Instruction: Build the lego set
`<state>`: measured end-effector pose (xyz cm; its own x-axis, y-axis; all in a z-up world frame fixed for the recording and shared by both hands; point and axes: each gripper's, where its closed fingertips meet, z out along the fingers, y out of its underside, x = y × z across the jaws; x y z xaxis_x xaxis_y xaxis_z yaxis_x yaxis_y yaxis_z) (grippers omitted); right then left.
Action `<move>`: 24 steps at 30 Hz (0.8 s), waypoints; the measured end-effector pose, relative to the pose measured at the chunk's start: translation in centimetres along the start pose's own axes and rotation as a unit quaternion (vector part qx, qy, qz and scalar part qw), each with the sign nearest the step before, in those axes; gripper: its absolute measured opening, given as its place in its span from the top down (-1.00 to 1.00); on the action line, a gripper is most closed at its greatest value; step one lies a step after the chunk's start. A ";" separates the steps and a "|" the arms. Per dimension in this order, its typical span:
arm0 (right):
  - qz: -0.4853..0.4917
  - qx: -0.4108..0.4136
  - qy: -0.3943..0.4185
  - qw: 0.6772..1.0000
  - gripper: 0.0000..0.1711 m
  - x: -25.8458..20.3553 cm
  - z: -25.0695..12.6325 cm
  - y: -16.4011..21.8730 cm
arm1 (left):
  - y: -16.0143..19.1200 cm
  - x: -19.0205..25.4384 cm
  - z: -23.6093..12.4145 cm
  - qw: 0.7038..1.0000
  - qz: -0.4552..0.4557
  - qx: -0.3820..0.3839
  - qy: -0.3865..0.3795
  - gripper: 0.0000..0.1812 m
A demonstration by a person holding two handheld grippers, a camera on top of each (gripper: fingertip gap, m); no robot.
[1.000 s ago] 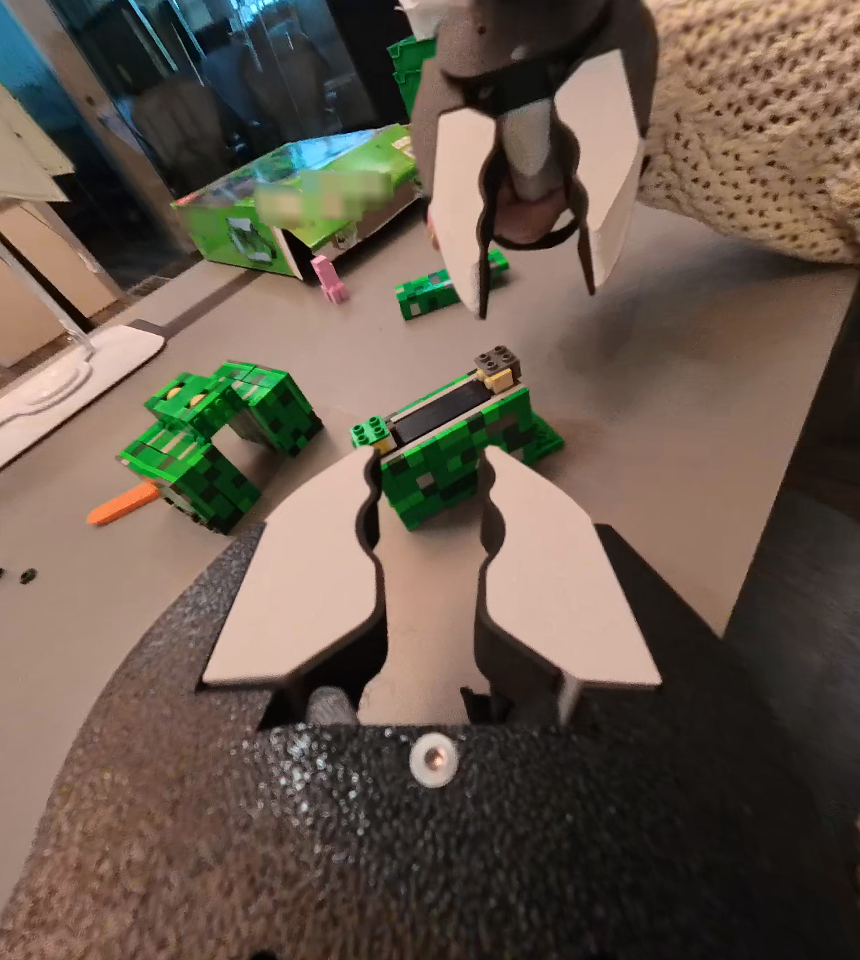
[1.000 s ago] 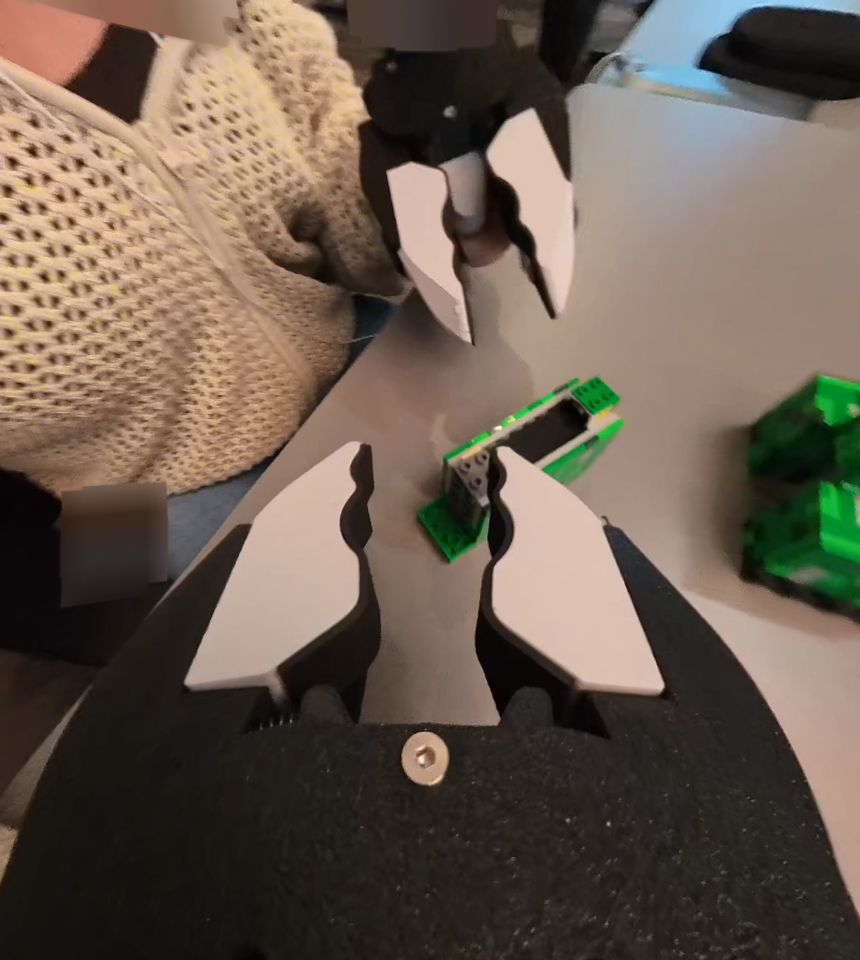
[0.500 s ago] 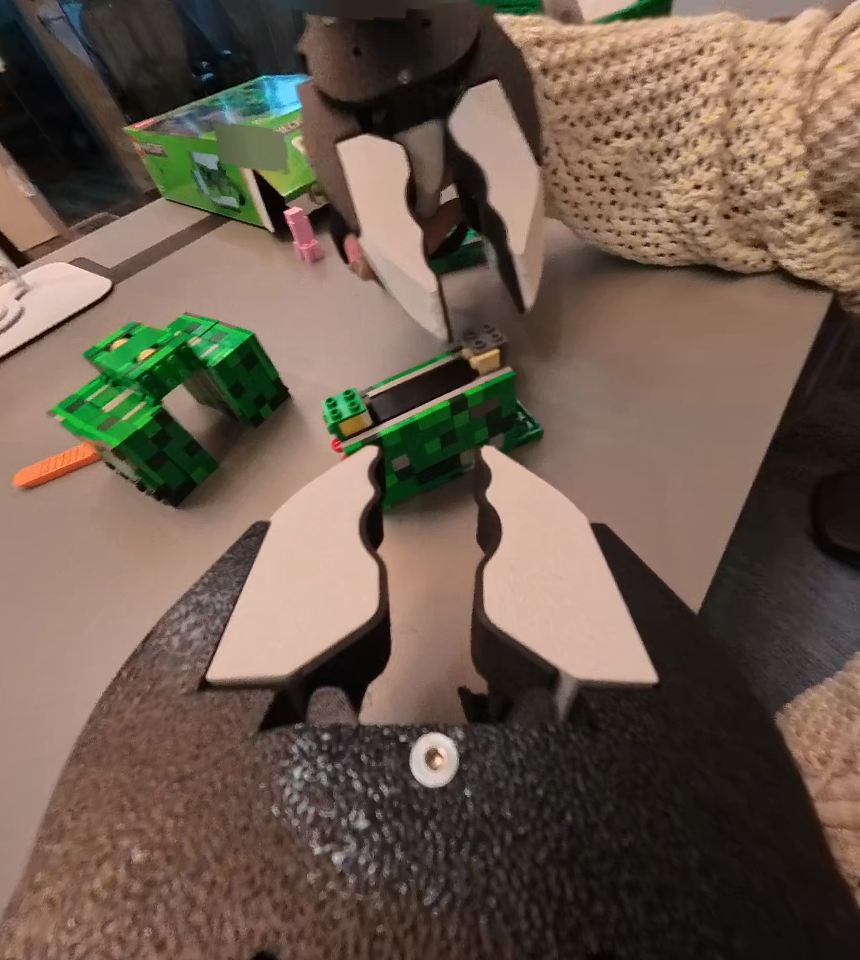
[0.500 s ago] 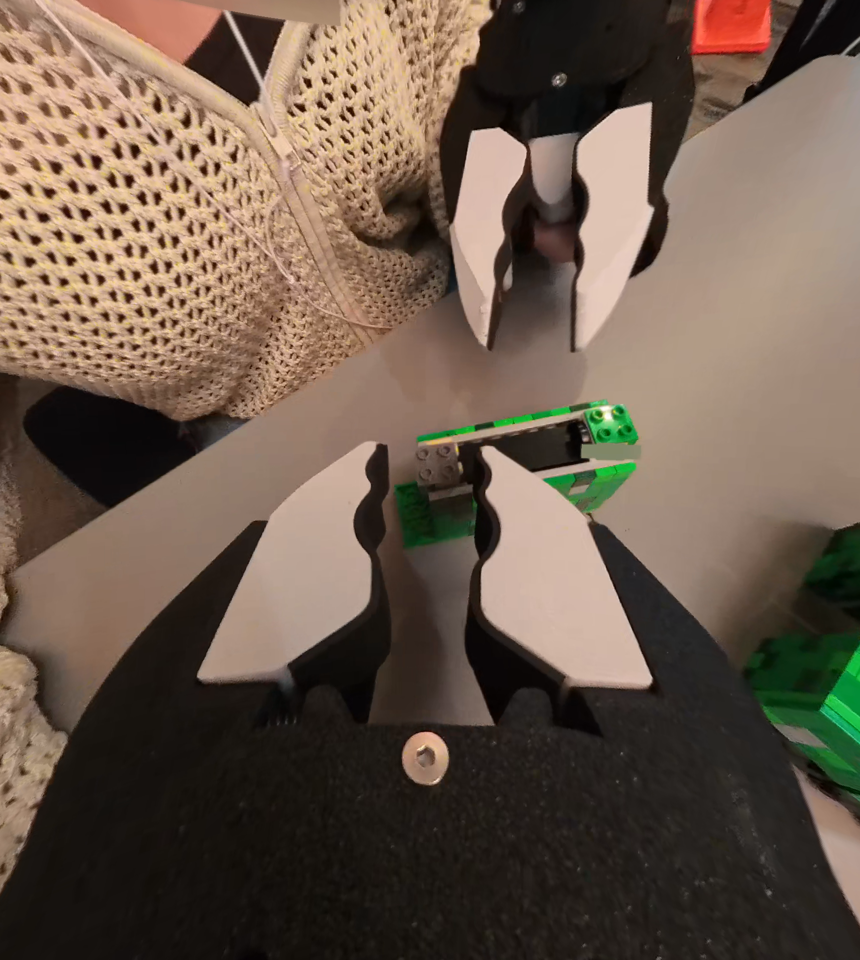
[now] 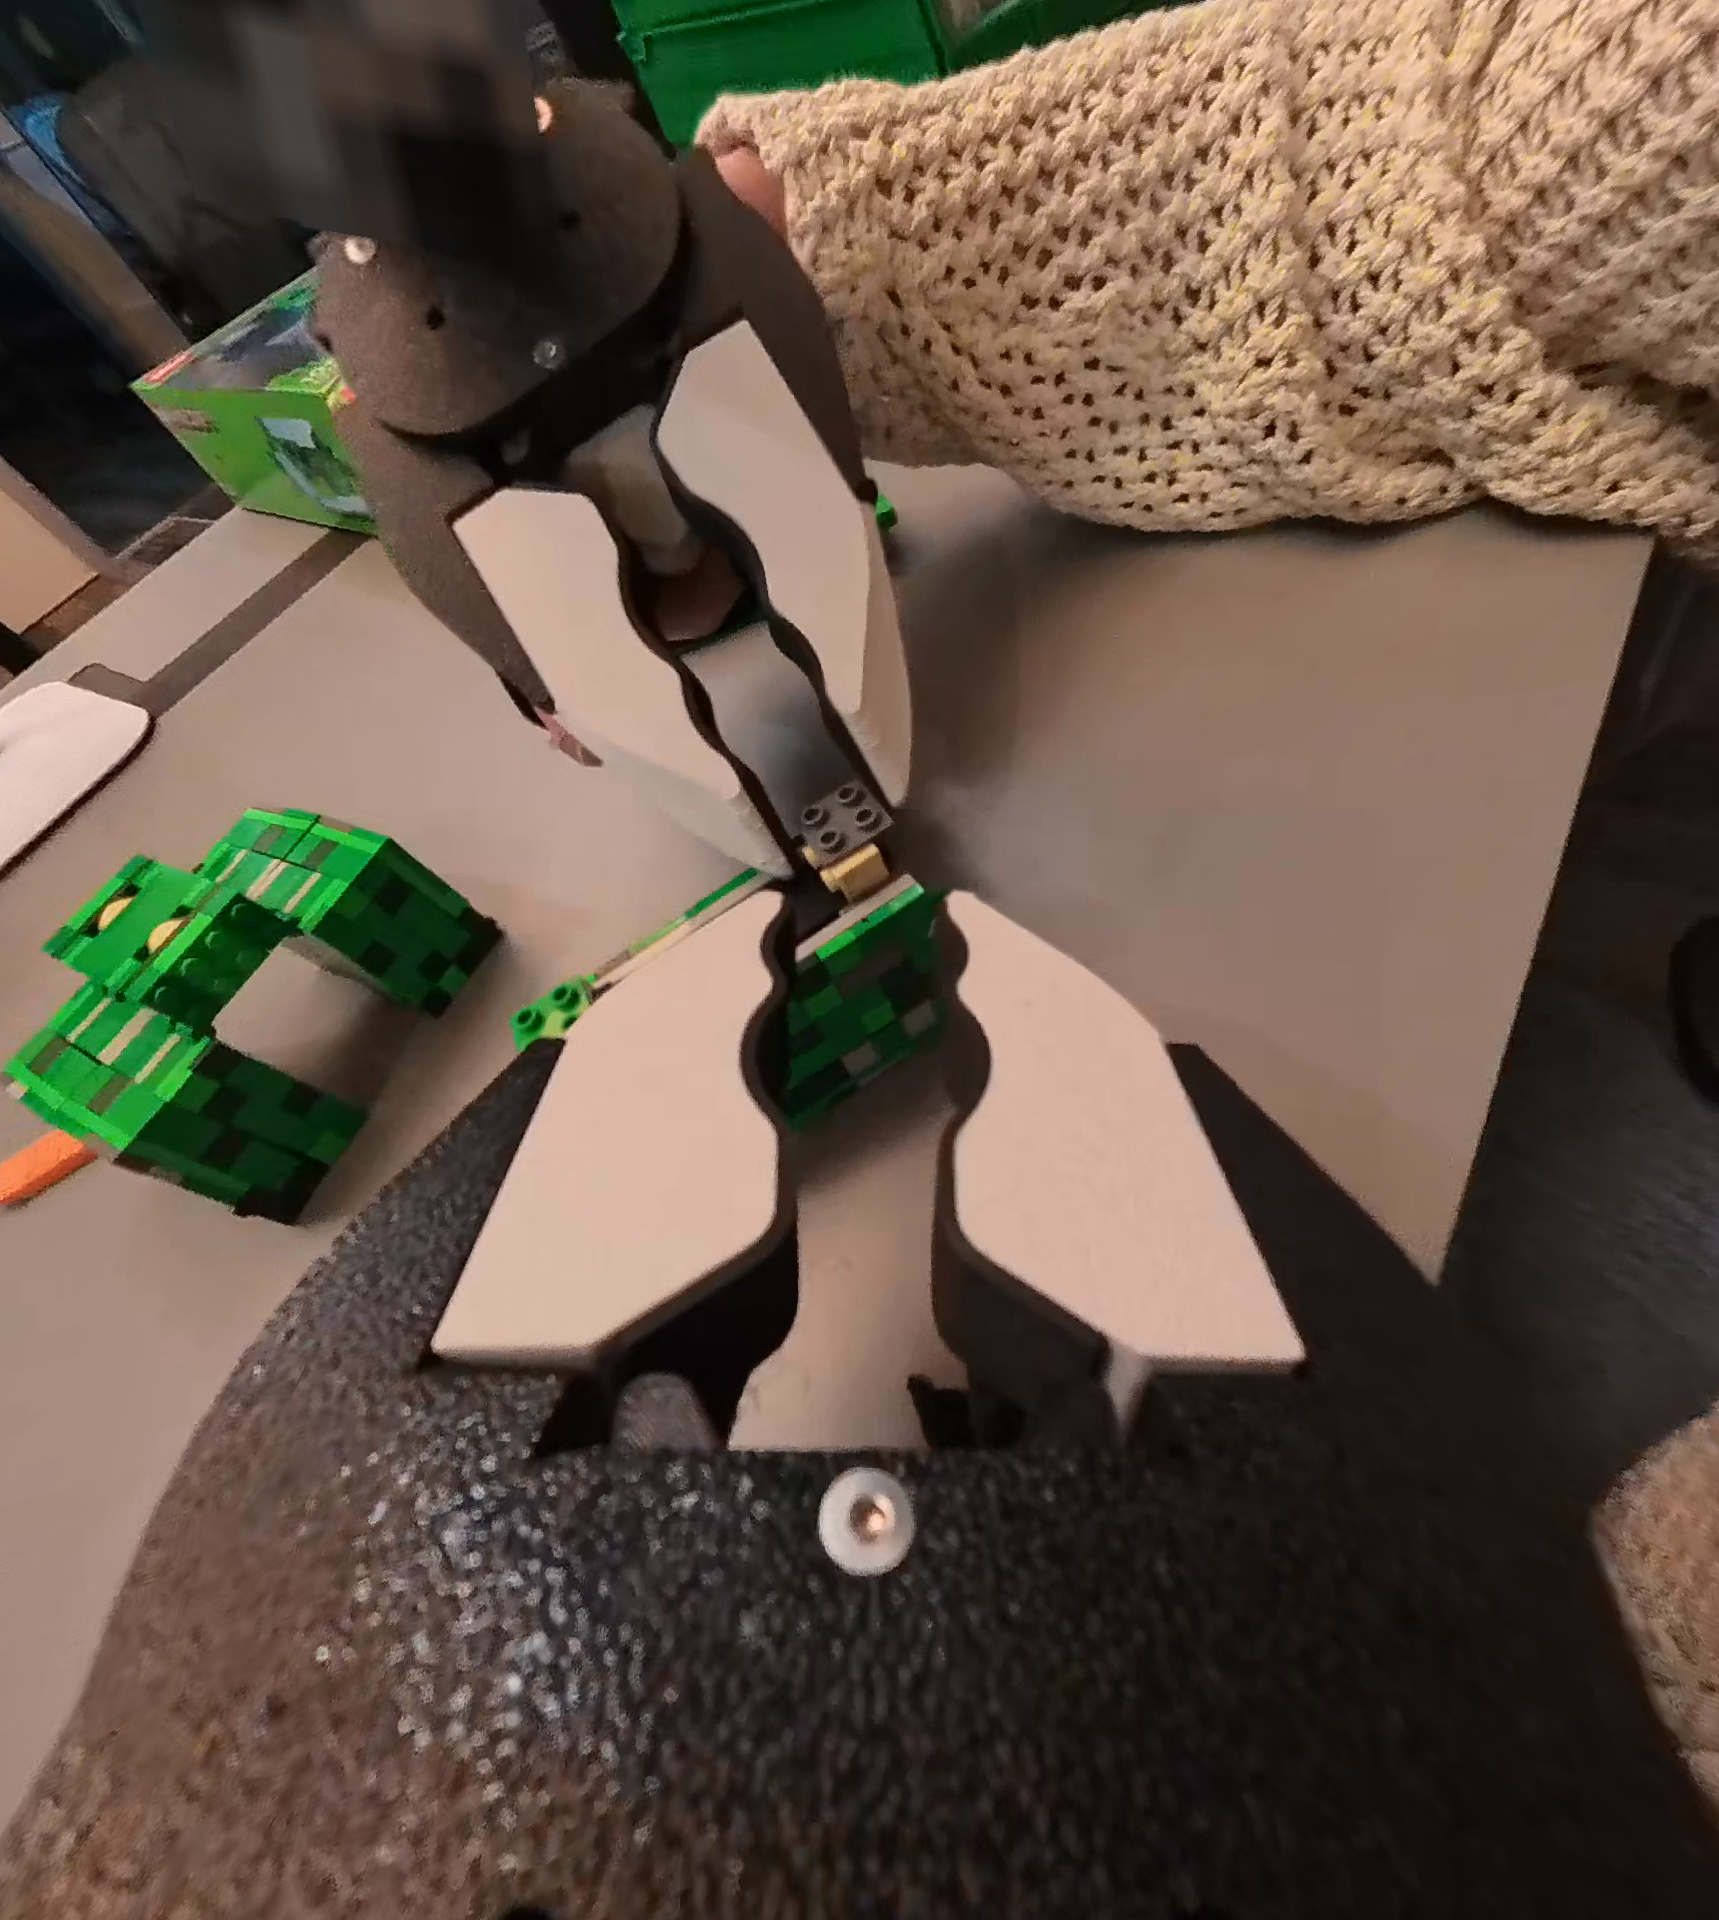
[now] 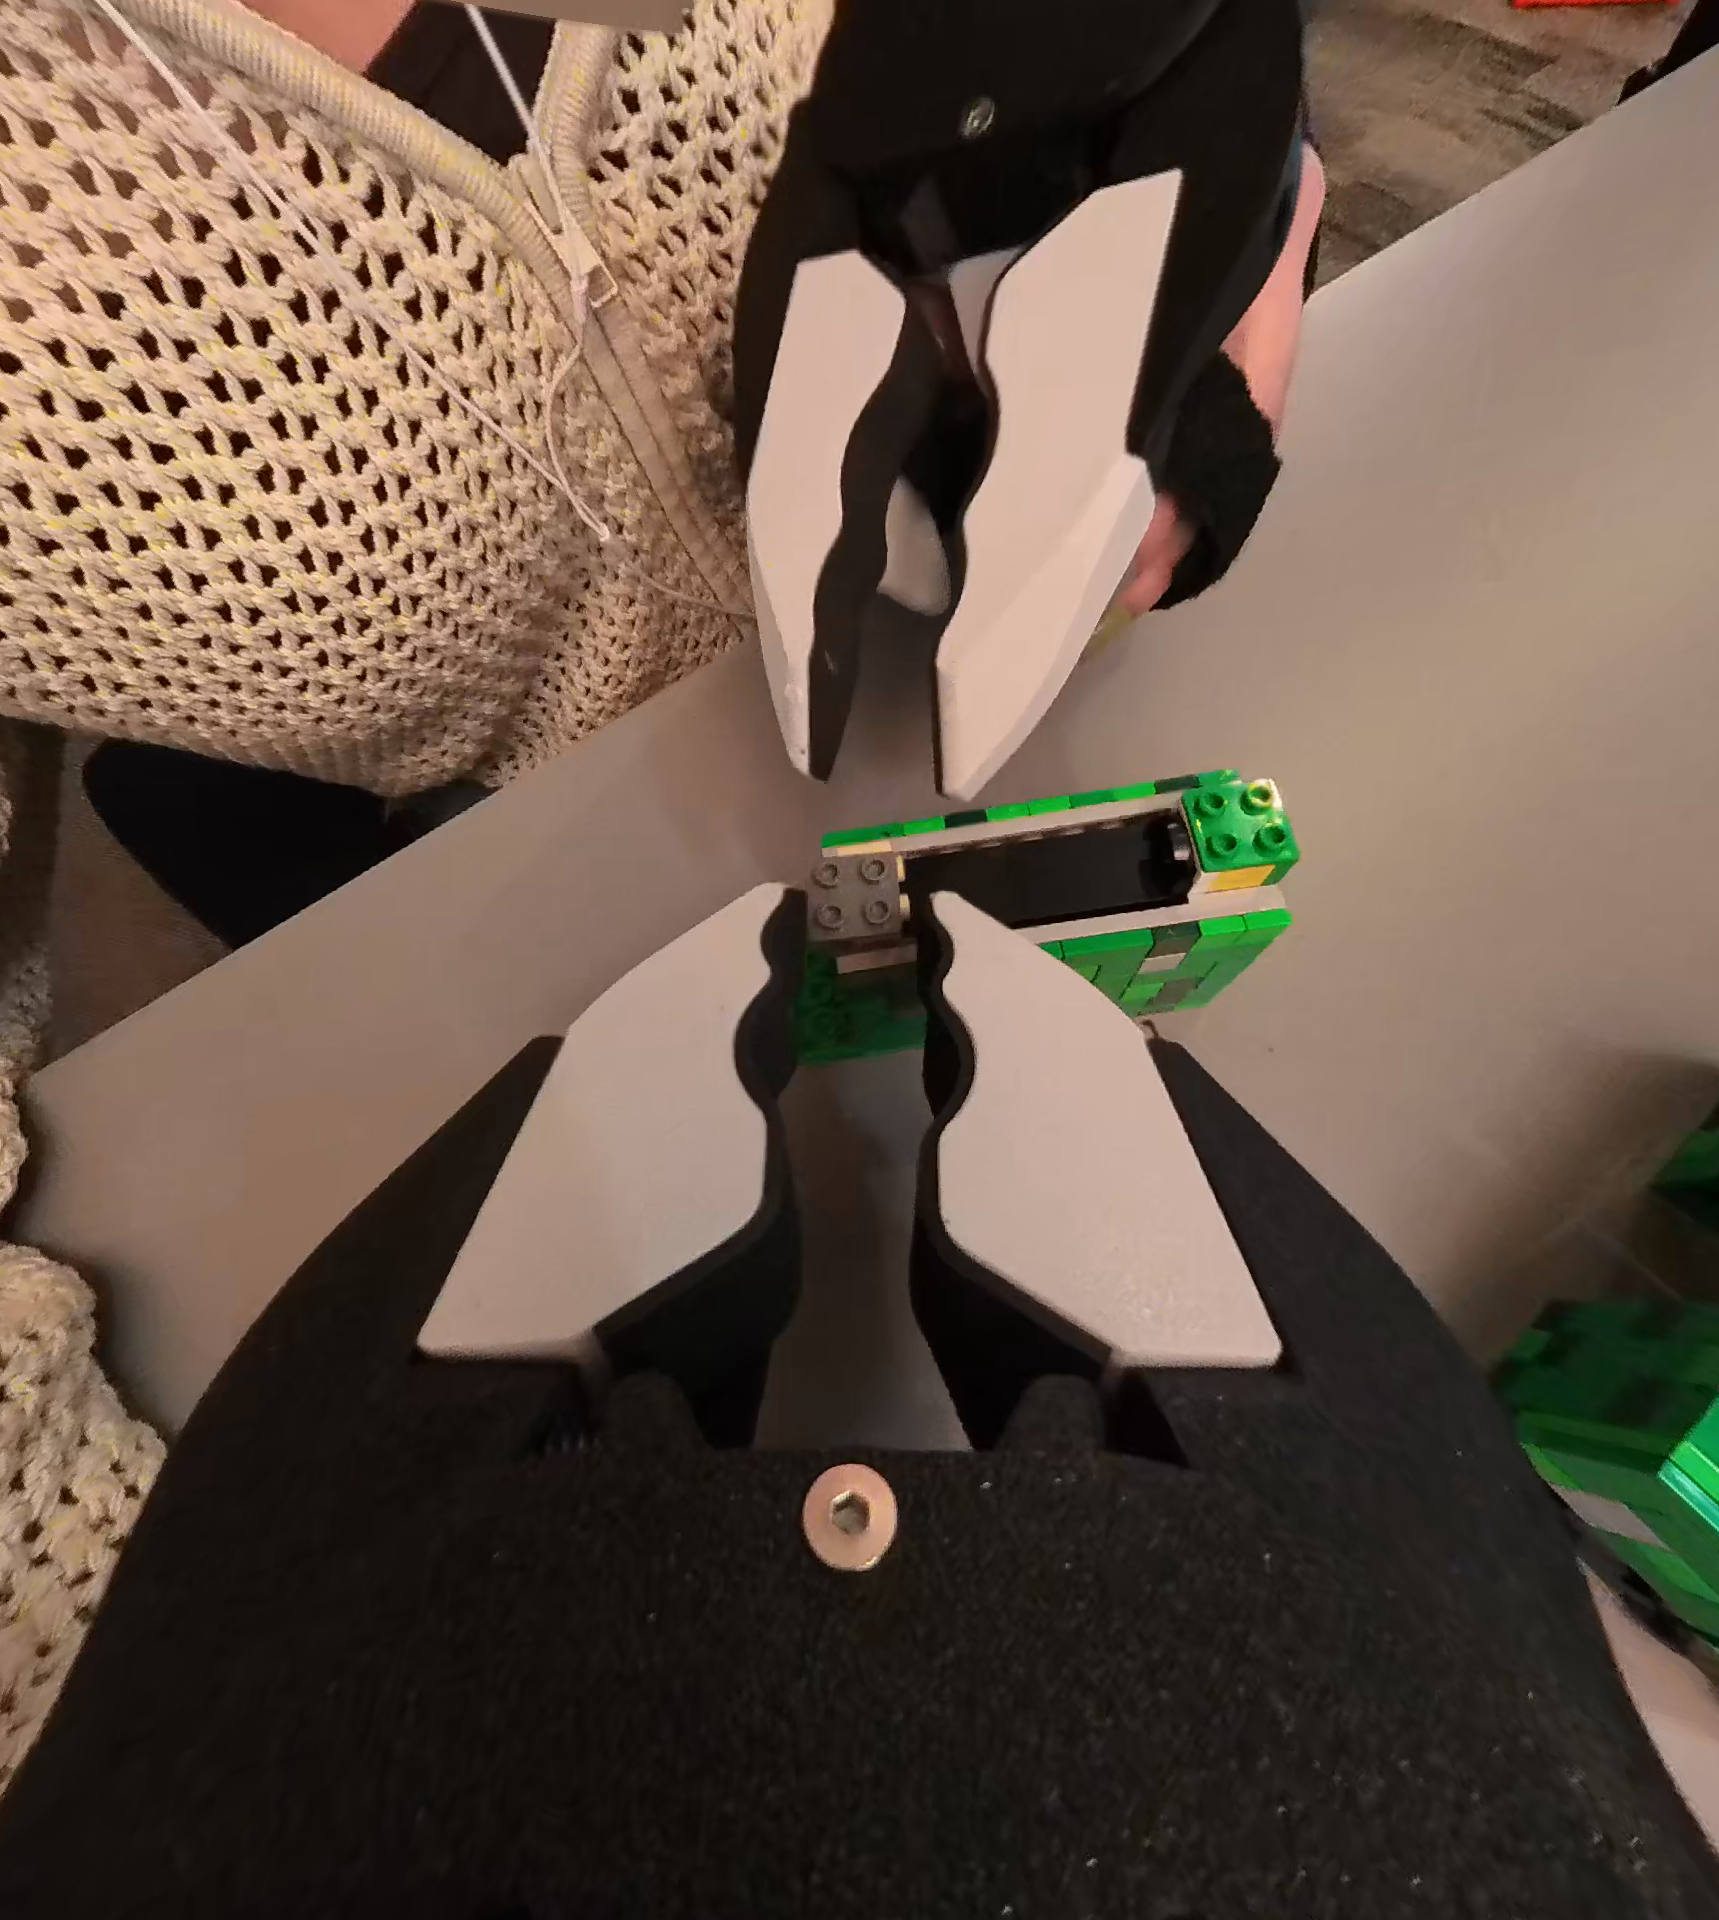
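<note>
A long green lego assembly (image 5: 860,1023) lies on the grey table (image 5: 1250,831), with a grey 2x2 brick (image 5: 844,818) at one end and a green 2x2 brick (image 5: 550,1013) at the other. My right gripper (image 6: 860,899) straddles the grey brick (image 6: 853,894), its pads against both sides. It shows in the left wrist view (image 5: 834,836), coming down from above. My left gripper (image 5: 865,904) is open at the assembly's long side near the grey end, with green wall showing between its fingers. In the right wrist view (image 6: 886,774) its tips sit just past the assembly (image 6: 1177,956).
A bigger arched green build (image 5: 231,997) stands to the left with an orange piece (image 5: 34,1179) beside it; it also shows in the right wrist view (image 6: 1686,1475). A green box (image 5: 263,436) and a white pad (image 5: 13,769) lie far left. The table edge is close on the right. My left and right fingertips are right by each other.
Both grippers have moved in on the assembly and their jaws have narrowed. The right gripper came down from above onto the grey brick end.
</note>
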<state>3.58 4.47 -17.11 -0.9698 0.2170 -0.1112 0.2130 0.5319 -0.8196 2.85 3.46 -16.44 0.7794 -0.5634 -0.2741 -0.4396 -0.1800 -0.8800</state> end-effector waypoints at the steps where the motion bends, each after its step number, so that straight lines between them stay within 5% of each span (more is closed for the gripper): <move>1: 0.001 0.001 0.001 1.000 0.79 0.1 0.0 0.0 | 0.1 0.0 0.1 1.000 0.003 -0.003 -0.002 0.74; 24: 0.018 -0.003 0.006 1.000 0.81 0.4 0.5 -0.3 | 0.6 0.2 1.0 1.000 -0.014 -0.016 0.008 0.79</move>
<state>3.10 4.02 -17.20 -0.9601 0.2461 -0.1326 0.2478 0.5294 -0.8114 3.17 4.09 -17.41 0.7846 -0.5706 -0.2424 -0.4314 -0.2216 -0.8745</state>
